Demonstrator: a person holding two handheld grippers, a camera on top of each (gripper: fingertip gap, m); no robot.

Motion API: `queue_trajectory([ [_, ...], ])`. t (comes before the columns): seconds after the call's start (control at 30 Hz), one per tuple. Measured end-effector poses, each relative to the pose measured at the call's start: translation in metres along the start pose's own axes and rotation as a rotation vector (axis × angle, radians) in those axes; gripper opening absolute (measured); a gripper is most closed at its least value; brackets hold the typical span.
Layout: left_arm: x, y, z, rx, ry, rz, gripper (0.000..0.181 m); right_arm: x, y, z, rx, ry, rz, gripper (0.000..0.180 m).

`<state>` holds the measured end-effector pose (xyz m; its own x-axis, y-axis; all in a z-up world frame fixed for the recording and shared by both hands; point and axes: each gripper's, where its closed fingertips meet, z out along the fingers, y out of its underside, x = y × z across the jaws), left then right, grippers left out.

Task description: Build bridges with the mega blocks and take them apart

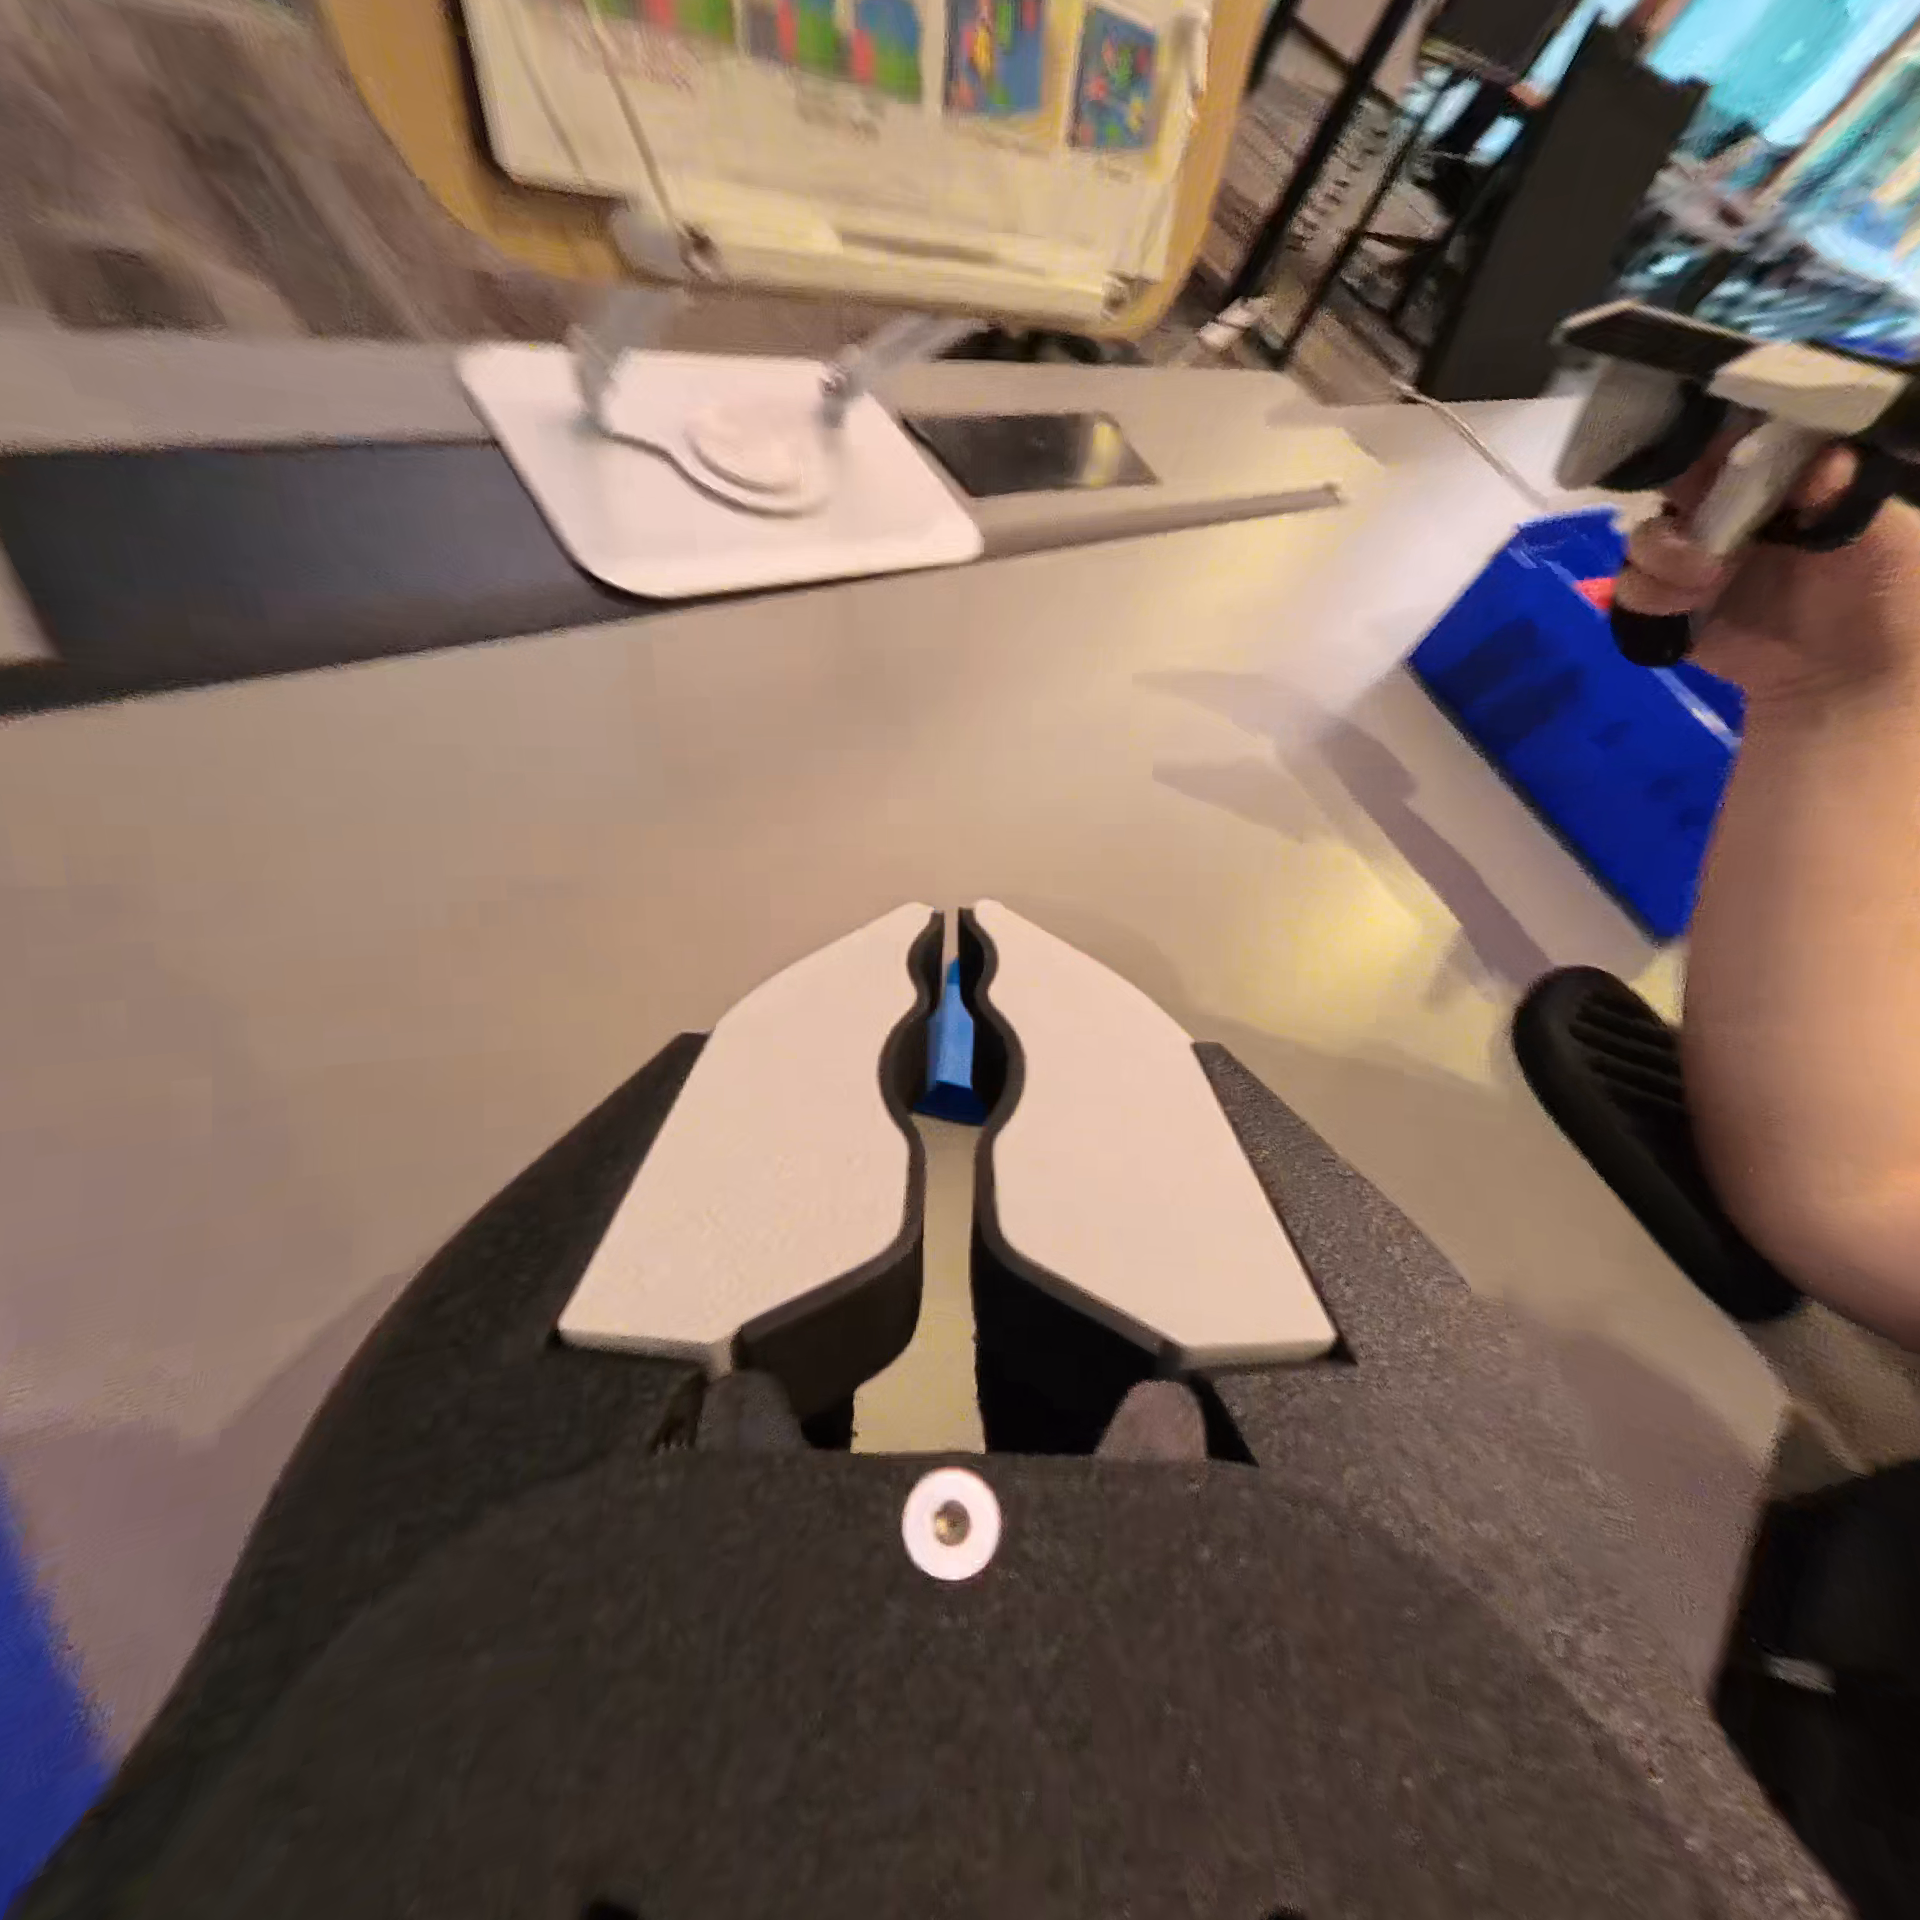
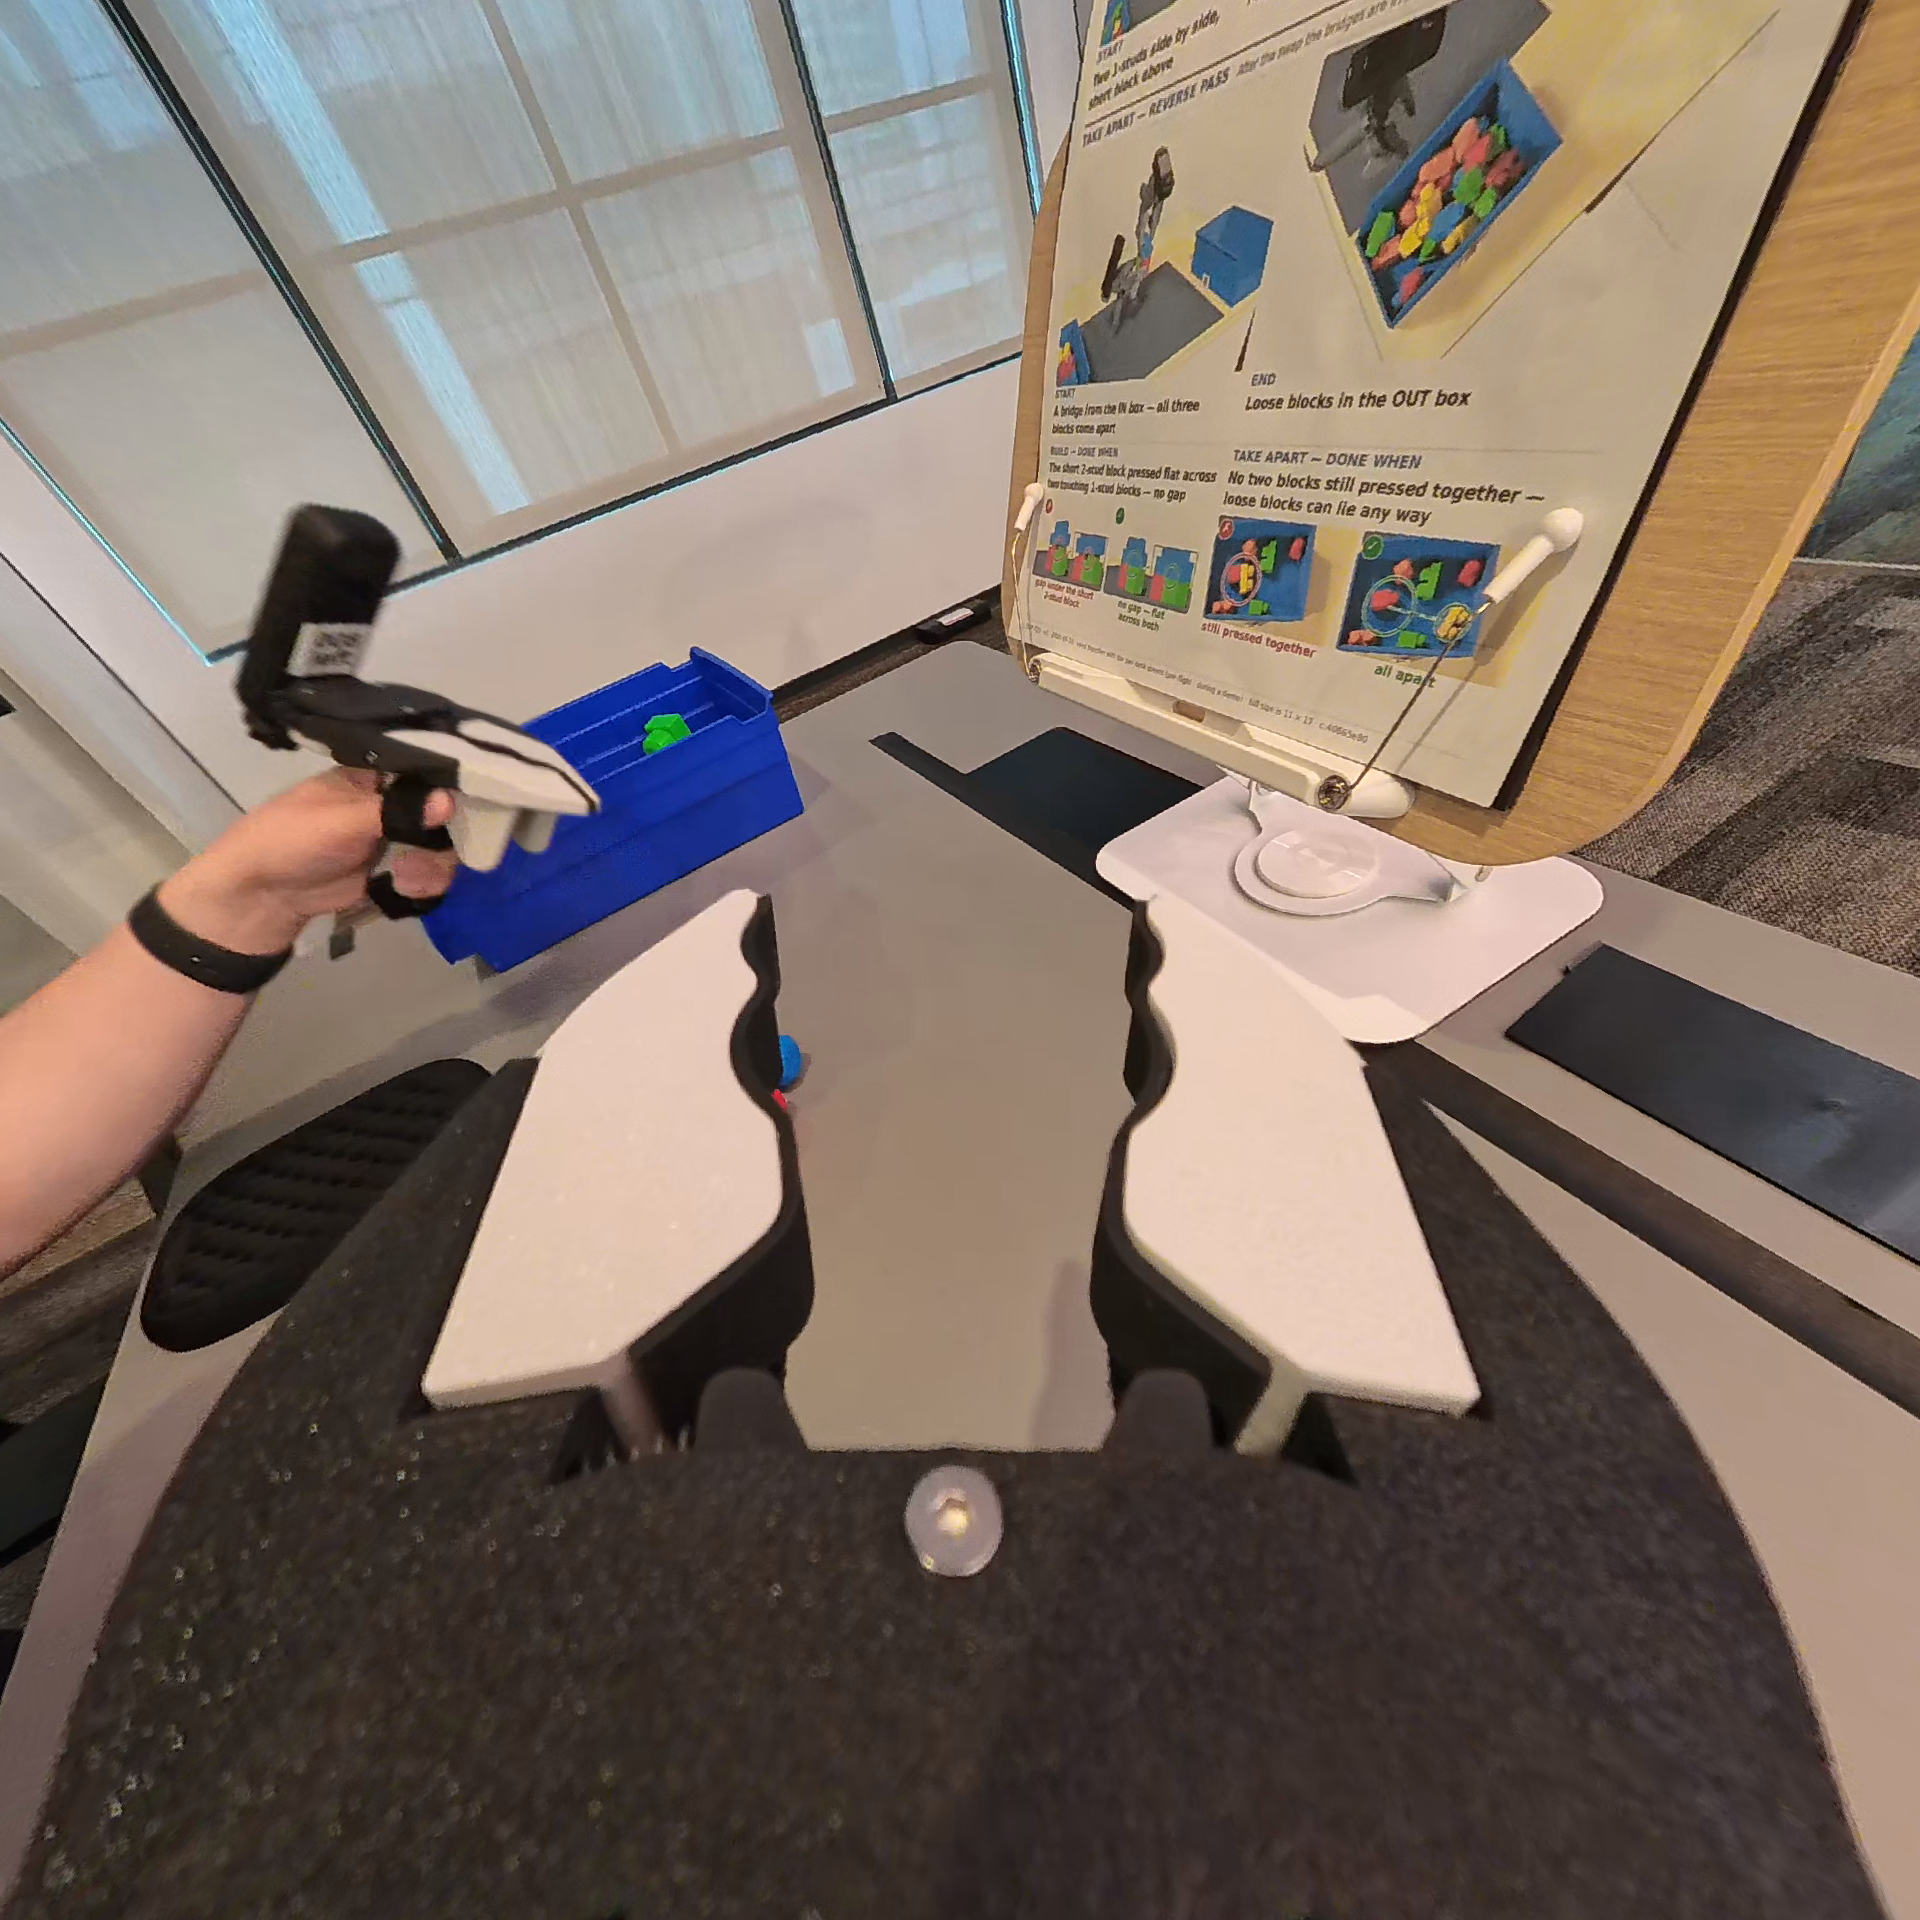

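My left gripper (image 1: 956, 920) pinches a blue block (image 1: 951, 1060), mostly hidden between its fingers. My right gripper (image 2: 951, 914) is spread above the smooth grey counter (image 2: 935, 1195); beside its left finger, blue and red bits (image 2: 787, 1070) peek out, too hidden to identify.

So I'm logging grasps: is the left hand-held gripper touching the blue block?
Touching. The left wrist view shows the left hand-held gripper nearly shut, its fingers pressed against both sides of the blue block.

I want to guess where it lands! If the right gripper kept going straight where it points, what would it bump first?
Probably just the grey table: the open right gripper points along a bare strip of it. The white stand lies to the right, the blue bin to the left. Depth is hard to judge.
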<state>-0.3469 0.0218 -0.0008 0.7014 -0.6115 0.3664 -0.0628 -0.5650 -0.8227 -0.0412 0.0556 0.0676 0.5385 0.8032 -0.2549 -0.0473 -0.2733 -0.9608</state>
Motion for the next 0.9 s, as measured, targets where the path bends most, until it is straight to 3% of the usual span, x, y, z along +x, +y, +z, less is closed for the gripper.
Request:
queue_trajectory([
  [0.17,-0.029,0.014,-0.042,-0.135,-0.230,0.071,0.002,-0.005,0.006,0.008,-0.034,-0.010,-0.010,0.064],
  [0.23,-0.044,-0.001,-0.075,-0.061,-0.343,0.129,0.000,-0.007,0.009,0.013,-0.056,-0.008,-0.023,0.065],
  [0.3,-0.068,-0.021,-0.116,0.007,-0.466,0.182,0.010,-0.008,0.012,0.018,-0.072,-0.009,-0.028,0.065],
  [0.33,-0.086,-0.028,-0.137,0.020,-0.540,0.200,0.021,-0.008,0.014,0.020,-0.080,-0.011,-0.028,0.064],
  [0.43,-0.142,-0.037,-0.178,-0.016,-0.658,0.217,0.021,-0.009,0.021,0.029,-0.116,-0.014,-0.033,0.065],
  [0.67,-0.217,0.019,-0.156,-0.162,-0.507,-0.239,0.021,-0.010,0.033,0.039,-0.190,0.015,-0.088,0.066],
  [0.9,-0.253,0.041,-0.138,-0.222,-0.565,-0.197,0.034,-0.007,0.033,0.040,-0.184,0.024,-0.087,0.066],
])
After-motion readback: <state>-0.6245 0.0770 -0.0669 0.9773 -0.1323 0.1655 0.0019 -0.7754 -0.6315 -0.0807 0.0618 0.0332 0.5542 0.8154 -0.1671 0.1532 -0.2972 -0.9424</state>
